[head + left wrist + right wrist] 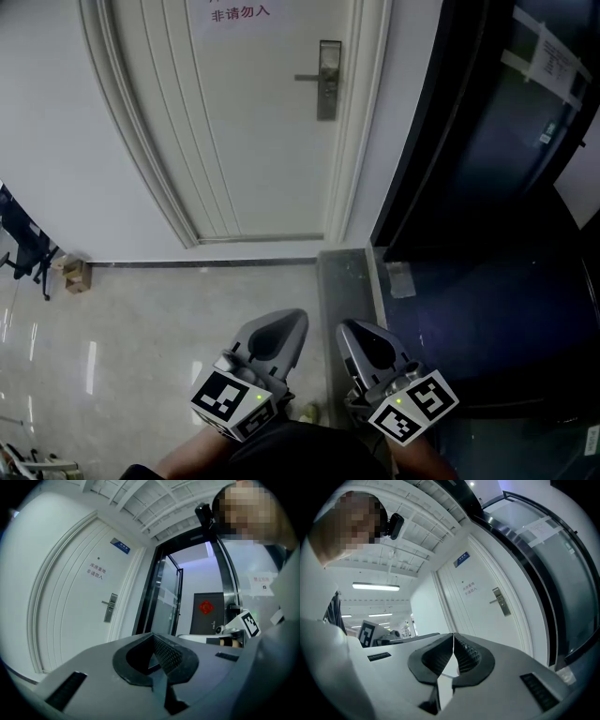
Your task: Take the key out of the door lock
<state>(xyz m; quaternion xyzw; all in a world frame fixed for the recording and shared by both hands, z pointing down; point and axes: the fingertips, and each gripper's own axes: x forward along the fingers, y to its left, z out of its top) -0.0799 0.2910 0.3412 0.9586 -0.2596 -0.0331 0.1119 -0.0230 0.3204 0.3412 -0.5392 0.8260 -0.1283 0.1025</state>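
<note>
The door lock [328, 80], a metal plate with a lever handle on the white door [253, 141], stands well apart from both grippers. The key is too small to make out at this range, though it would presumably sit in the plate below the lever. A key is judged light, rigid and smooth, best pinched across its flat bow and drawn straight out along the keyway. The left gripper [292, 321] and right gripper [347, 328] hang low near the person's body, the fingers of each closed tip to tip on nothing.
</note>
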